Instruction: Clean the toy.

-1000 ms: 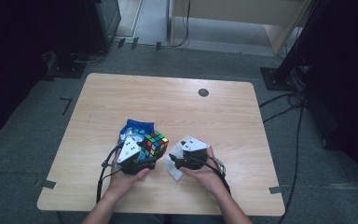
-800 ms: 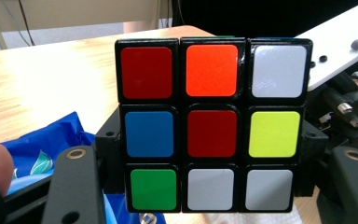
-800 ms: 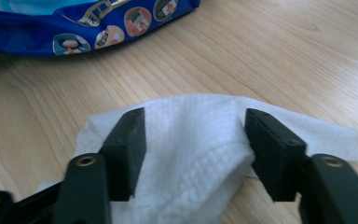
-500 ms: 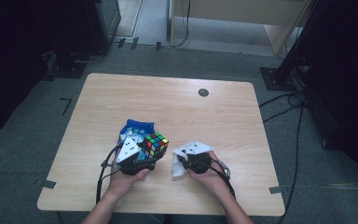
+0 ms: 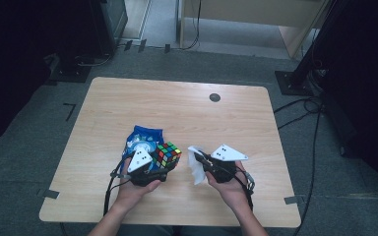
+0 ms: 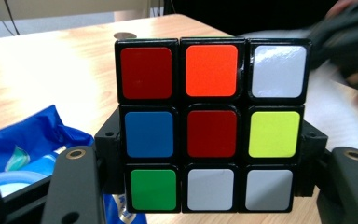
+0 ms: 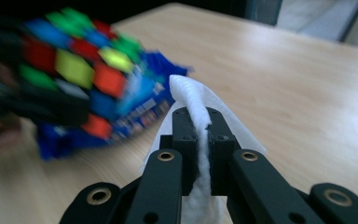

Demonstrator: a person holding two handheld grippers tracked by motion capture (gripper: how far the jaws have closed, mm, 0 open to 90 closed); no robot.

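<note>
Gripping a multicoloured plastic puzzle cube point(image 6: 212, 123): left gripper point(image 5: 158, 167), near worktop's front edge. Clamping a white tissue point(image 7: 200, 140), jaws just closed: right gripper point(image 7: 203, 135).

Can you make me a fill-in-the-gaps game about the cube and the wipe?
1. The left tool holds a puzzle ____.
2. The right tool pinches a white ____.
3. The middle sticker on the cube face in the left gripper view is ____.
4. The blue packet lies on the wooden ____.

Missing words: cube, wipe, red, table
</note>
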